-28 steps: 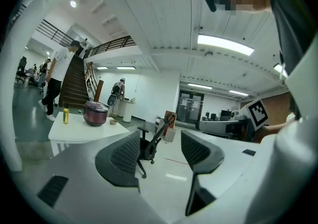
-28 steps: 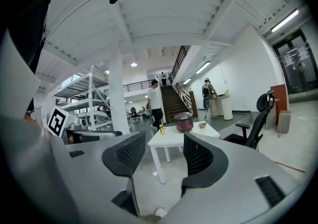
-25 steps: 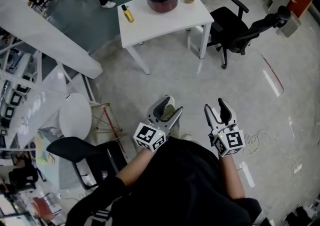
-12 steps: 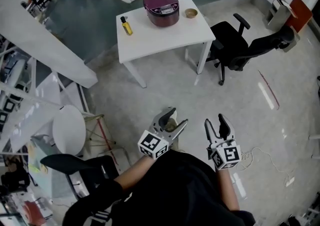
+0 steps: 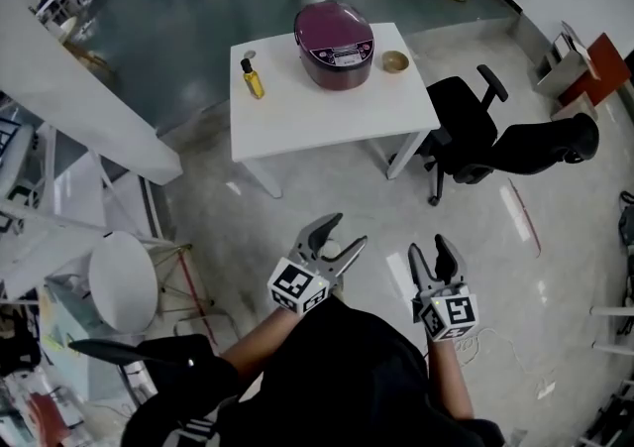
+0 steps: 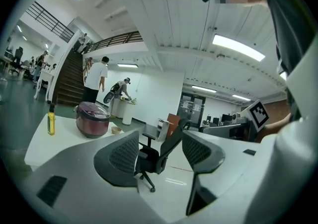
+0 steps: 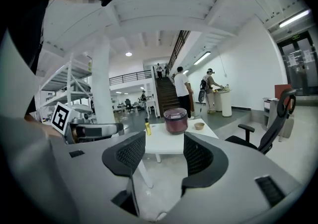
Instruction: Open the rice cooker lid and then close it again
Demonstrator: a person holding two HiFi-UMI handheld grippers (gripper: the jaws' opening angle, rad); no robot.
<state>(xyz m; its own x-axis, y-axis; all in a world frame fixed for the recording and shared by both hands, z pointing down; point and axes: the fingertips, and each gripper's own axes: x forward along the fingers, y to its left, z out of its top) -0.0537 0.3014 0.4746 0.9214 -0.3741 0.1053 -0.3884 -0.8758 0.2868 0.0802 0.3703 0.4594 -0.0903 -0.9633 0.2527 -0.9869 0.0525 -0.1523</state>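
While the rice cooker (image 5: 335,44) sits shut on the white surface (image 5: 327,118), both claws hang well short of it, over the floor.

Left claw (image 5: 335,237): jaws spread, nothing between. Right claw (image 5: 432,255): likewise spread, empty.

Yellow bottle (image 5: 254,79) left of the cooker, small bowl (image 5: 395,61) just right of it, office chair (image 5: 466,138) beyond that, off the surface.

Lid (image 5: 334,29): rigid dome, probably plastic, hinged at the back, latched at the front. Release too small to make out. Likely springs up once freed.

Body looks smooth and could slide when pushed, so steady it with one claw and press with the other. Closing probably needs a firm push down.
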